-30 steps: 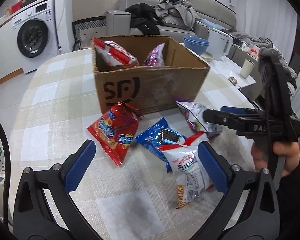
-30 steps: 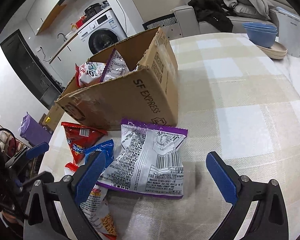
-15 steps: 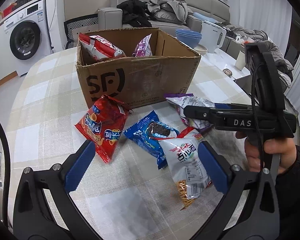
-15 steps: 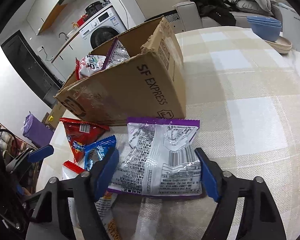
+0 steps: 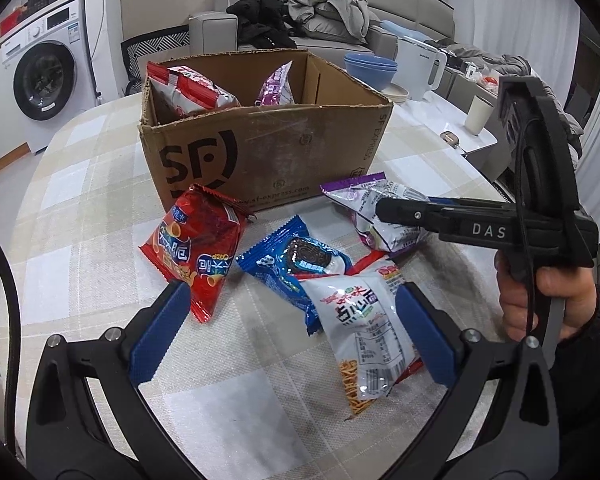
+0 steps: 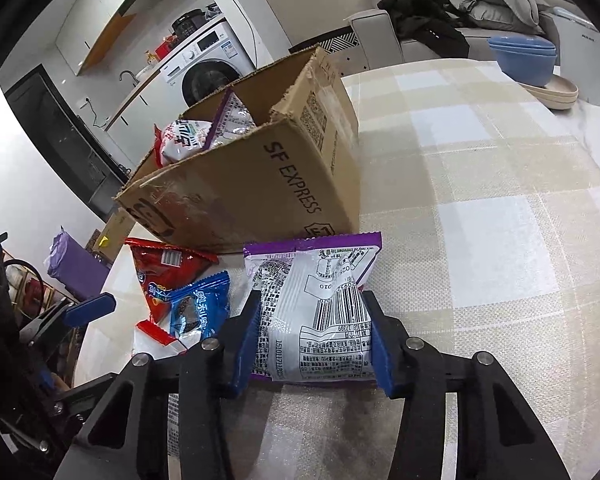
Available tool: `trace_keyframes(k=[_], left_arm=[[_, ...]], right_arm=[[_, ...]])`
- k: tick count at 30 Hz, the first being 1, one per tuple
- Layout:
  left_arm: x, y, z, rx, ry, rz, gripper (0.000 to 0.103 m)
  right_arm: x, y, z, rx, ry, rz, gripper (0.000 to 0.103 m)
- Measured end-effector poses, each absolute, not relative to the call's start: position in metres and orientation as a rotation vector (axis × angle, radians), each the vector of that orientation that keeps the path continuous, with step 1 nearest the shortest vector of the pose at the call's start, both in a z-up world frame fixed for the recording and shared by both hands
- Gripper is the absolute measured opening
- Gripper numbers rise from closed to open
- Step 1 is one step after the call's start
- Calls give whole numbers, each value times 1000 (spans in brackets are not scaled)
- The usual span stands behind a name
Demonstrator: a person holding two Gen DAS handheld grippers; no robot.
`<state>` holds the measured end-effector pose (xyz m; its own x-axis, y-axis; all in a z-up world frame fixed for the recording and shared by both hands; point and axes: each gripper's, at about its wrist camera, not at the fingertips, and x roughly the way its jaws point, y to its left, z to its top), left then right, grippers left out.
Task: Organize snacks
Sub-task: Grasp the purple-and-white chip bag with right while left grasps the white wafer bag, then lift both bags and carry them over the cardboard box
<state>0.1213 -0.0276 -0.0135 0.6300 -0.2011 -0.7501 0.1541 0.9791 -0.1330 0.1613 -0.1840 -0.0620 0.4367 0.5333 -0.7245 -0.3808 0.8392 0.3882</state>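
The sorting is sitting partway done. Two packets are already standing inside the cardboard box [image 5: 260,148] in the upper middle of the left wrist view: a red-and-white one [image 5: 192,92] at the box's left end and a pink-purple one [image 5: 276,88] further right. Four snacks are still lying on the checked desk [image 5: 80,184] below the box: a red chip bag [image 5: 196,248] at centre left, touching the box's front wall; a blue cookie packet [image 5: 296,260] in the middle; a white noodle-snack packet [image 5: 360,320] at lower right, overlapping the blue one; and a purple-edged packet [image 6: 320,312], lying printed side up just below the box's corner in the right wrist view. So, judging by the count, roughly a third is in and the larger share is waiting.

The right hand-held gripper [image 6: 312,344] has just been closing and is now squeezing the purple-edged packet, its blue pads pressing in on both sides so the foil is bulging between them. The packet is still resting on the desk, not lifted.

The left hand-held gripper [image 5: 288,336] is standing wide apart in the lower part of its own view, holding nothing; its right pad is sitting right beside the white noodle-snack packet, though I cannot tell whether it is touching.
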Motion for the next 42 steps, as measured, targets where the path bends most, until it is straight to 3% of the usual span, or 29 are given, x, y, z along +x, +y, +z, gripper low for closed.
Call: trace_keyframes(k=[19, 26, 31, 36, 42], left_arm=[[121, -69, -36, -40, 952, -281, 101], [122, -86, -49, 34, 977, -260, 82], [116, -93, -48, 79, 969, -283, 61], [112, -92, -44, 72, 962, -298, 54], [112, -73, -34, 17, 931, -310, 53]], right_arm=[[131, -191, -7, 134, 726, 651, 48], [133, -196, -8, 141, 724, 637, 48], [134, -199, -8, 144, 722, 627, 48], [133, -200, -7, 145, 715, 626, 48], [132, -204, -3, 156, 698, 627, 48]])
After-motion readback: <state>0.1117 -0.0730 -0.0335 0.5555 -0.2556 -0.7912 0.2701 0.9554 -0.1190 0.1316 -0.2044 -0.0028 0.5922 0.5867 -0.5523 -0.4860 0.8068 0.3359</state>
